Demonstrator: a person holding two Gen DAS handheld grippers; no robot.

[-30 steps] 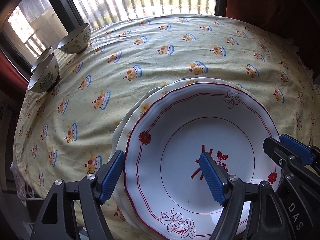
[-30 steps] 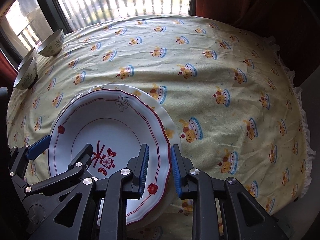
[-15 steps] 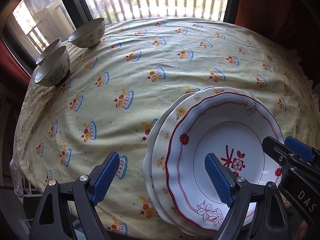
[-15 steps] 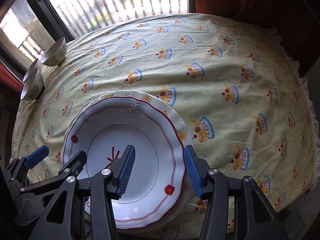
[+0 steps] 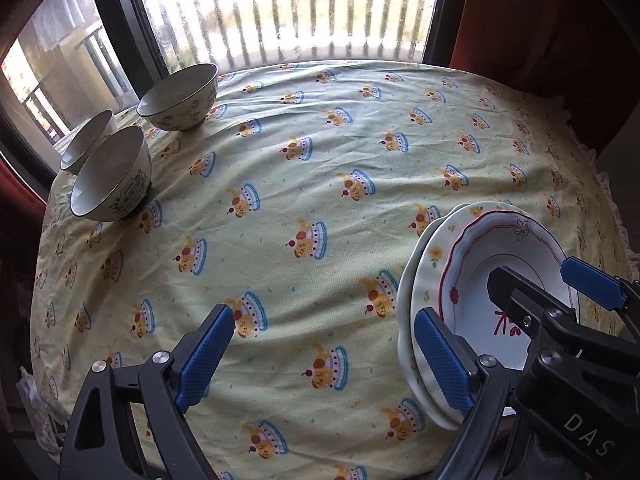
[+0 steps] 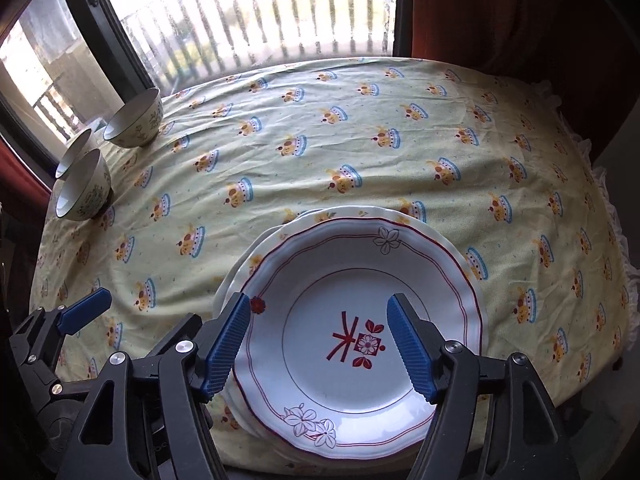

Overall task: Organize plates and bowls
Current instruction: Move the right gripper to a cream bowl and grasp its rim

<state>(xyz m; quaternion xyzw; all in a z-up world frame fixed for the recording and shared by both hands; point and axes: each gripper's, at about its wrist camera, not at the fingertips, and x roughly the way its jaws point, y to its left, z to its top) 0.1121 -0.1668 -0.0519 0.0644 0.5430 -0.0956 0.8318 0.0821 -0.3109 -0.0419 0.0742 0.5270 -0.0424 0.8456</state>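
Looking at the surface (image 6: 360, 128), plates (image 6: 352, 344) sat stacked at its near edge, three bowls (image 5: 108, 176) still loose at the far-left corner. Left gripper (image 5: 320, 360) and right gripper (image 6: 320, 344) fingers had just been opening, wide, nothing between them.

A pale yellow tablecloth (image 6: 400, 168) printed with cartoon cakes lies wrinkled below a bright barred window (image 6: 256, 12).

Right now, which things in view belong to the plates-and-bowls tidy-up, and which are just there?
Job:
- red-rimmed plate on top of the plate stack
- yellow-flowered plate beneath it
- three patterned bowls

Just there:
- crown-print tablecloth
- window
- red curtain
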